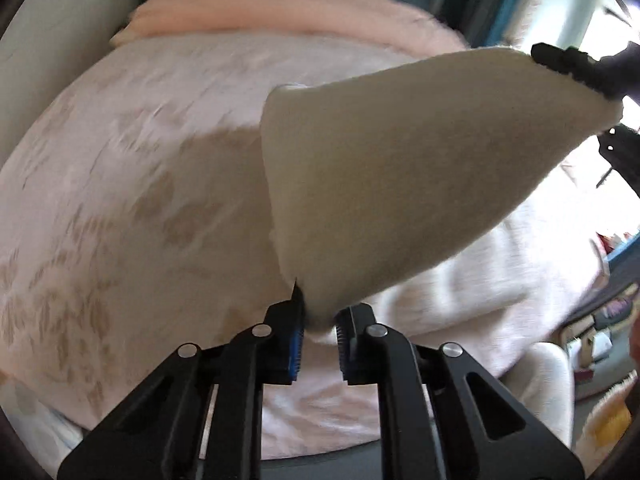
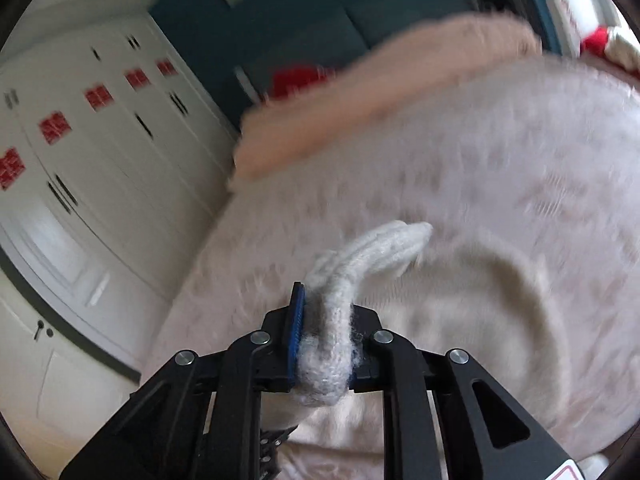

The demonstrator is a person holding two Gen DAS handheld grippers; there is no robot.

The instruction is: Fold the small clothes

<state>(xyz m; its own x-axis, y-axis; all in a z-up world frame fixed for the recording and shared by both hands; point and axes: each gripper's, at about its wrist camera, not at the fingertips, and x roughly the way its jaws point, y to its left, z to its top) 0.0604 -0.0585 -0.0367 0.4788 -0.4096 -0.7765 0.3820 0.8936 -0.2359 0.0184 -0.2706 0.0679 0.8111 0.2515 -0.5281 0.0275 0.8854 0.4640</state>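
A small cream knit garment (image 1: 400,168) hangs stretched in the air above the bed. In the left wrist view my left gripper (image 1: 320,322) is shut on its lower corner, the cloth pinched between the blue pads. The garment's far edge runs up to my right gripper (image 1: 568,66) at the top right, which grips it. In the right wrist view my right gripper (image 2: 324,336) is shut on a bunched, fuzzy roll of the knit (image 2: 372,248). The rest of the cloth sags away below and to the right.
The bed cover (image 1: 140,160) is pale pink with a faint leaf pattern. A folded pink blanket (image 1: 260,12) lies across its far end, with a red item (image 2: 296,80) behind it. A white wardrobe (image 2: 100,140) stands beside the bed. Floor clutter (image 1: 600,340) sits off the other side.
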